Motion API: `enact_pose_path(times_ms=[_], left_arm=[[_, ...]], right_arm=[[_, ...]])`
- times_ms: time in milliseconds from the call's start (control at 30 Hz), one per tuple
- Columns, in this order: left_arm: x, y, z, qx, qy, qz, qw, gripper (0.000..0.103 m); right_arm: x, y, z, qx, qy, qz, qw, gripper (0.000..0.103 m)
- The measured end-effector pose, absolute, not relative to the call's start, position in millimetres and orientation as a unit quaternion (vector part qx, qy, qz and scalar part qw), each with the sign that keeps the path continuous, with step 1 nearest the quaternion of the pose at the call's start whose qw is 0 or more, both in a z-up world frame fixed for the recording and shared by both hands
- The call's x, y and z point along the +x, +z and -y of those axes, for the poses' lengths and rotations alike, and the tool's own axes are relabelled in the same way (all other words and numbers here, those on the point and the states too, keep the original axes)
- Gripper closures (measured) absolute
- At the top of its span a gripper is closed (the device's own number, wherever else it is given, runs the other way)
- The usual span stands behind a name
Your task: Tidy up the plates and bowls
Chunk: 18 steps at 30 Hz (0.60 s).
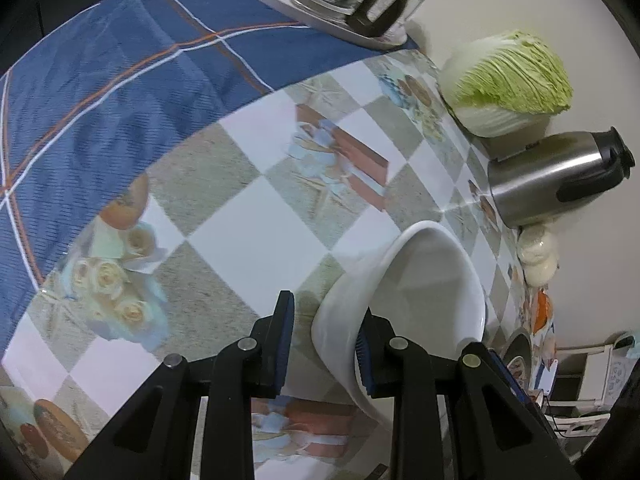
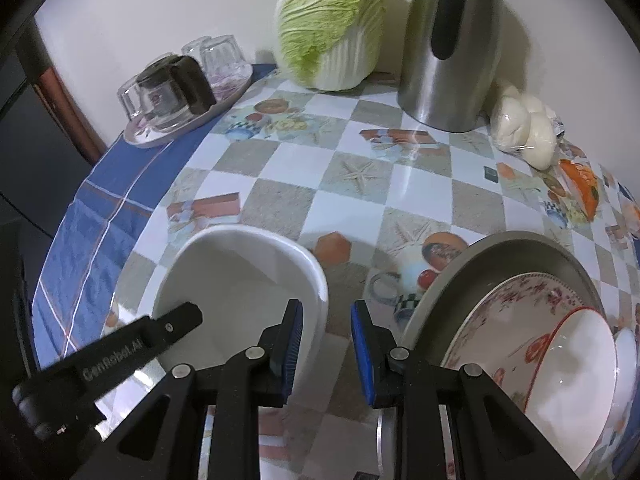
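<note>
- White bowl [image 2: 248, 280] stands on the checked surface [image 2: 360, 176], on the side toward the blue cloth [image 2: 92, 216], mouth up and seemingly leaning toward me. It is well apart from the other crockery, so I take it as the piece waiting to join the stack.
- Left tool [image 1: 328, 320] straddles the bowl's near wall, one finger inside and one outside. It is narrowed. The inner pad lies against the wall, but I see a sliver of gap at the outer pad, so I judge this a grip being set, not made. Taking the rim is sensible: the bowl is too wide to span whole.
- Right tool [image 2: 326, 308] hovers just beside the bowl's other flank, its pads close together with only bare surface showing between them. I judge it is there to steady or guide, not to carry.
- Past it sits a grey metal basin [image 2: 500, 248] holding a floral plate [image 2: 512, 300], with a red-rimmed bowl [image 2: 576, 368] nested on the plate. Wide pieces go below and deep ones above, which is likely why the white bowl goes there last.
- Toward the wall: a cabbage [image 2: 332, 24], a steel jug [image 2: 452, 52] and a bag of pale buns [image 2: 524, 128], all clear of the likely route.
- A tray of upturned glasses [image 2: 184, 88] rests on the cloth, also out of the way.
</note>
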State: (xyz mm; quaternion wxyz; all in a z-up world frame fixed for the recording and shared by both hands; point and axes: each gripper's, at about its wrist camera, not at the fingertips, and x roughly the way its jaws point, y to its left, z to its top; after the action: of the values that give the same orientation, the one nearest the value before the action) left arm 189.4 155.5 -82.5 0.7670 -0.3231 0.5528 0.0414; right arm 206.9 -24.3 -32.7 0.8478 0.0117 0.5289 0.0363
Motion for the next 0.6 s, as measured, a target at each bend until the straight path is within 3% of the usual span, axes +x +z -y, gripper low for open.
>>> enact_pose_path(times_ms=[333, 400, 433, 467, 600], left_arm=[[177.7, -75.2, -174.5, -0.318, 0.041, -0.555, 0.767, 0.073], [175.3, -69.8, -175.2, -0.312, 0.039, -0.554, 0.771, 0.066], [174.7, -67.3, -174.8, -0.307, 0.039, -0.554, 0.773, 0.055], [173.5, -64.3, -175.0, -0.303, 0.037, -0.552, 0.776, 0.046], [169.0, -53.9, -179.5, -0.296, 0.041, -0.544, 0.784, 0.035]], right_arm=[[189.4, -29.2, 3.0, 0.013, 0.064, -0.521, 0.851, 0.074], [187.1, -28.1, 0.1, 0.017, 0.071, -0.520, 0.851, 0.061], [186.4, -27.7, -0.8, 0.018, 0.071, -0.520, 0.851, 0.046], [185.4, -26.9, -1.3, 0.018, 0.071, -0.518, 0.852, 0.038], [182.8, -22.4, -0.9, 0.016, 0.069, -0.513, 0.856, 0.033]])
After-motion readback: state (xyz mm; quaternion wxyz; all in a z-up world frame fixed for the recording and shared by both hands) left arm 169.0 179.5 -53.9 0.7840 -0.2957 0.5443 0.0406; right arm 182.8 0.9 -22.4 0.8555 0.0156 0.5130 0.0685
